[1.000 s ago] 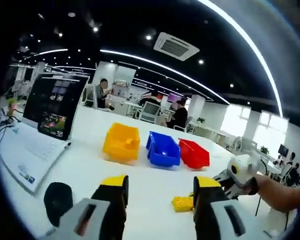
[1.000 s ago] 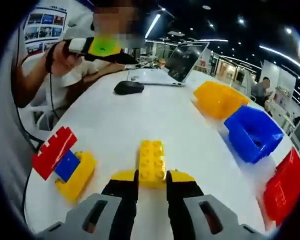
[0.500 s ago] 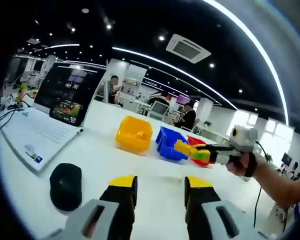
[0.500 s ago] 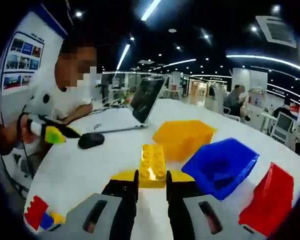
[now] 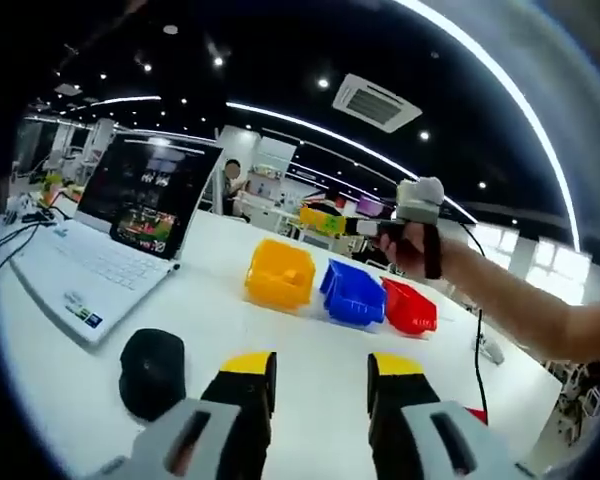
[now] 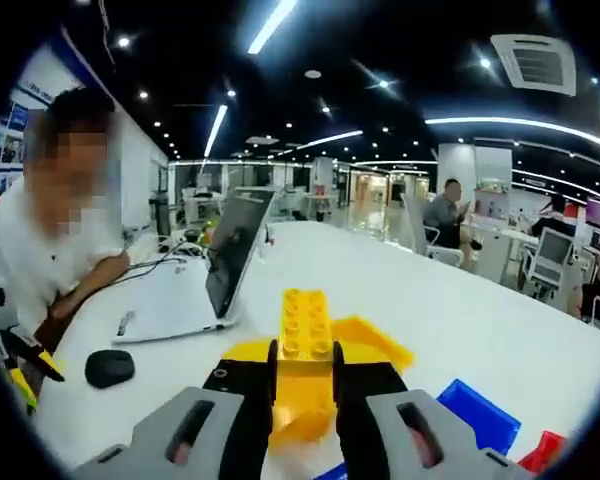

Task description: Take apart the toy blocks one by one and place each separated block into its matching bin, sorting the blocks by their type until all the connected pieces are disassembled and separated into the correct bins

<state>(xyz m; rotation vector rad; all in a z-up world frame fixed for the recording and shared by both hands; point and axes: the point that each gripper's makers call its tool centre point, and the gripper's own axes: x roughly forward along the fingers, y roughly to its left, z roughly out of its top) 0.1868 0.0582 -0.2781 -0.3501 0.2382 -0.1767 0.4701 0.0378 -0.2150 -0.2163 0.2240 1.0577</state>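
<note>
My right gripper is shut on a yellow block and holds it in the air over the yellow bin. In the left gripper view the same right gripper hangs above the yellow bin with the yellow block at its tip. The blue bin and red bin stand in a row to the right of it. My left gripper is open above the table with nothing between its jaws. A bit of a red block shows at the lower right.
An open laptop and a black mouse sit on the white table to the left. The right gripper view has the laptop, the mouse, the blue bin and a seated person at the left.
My right gripper has lifted the yellow block off the table and carried it up over the yellow bin. The left gripper stays open.
</note>
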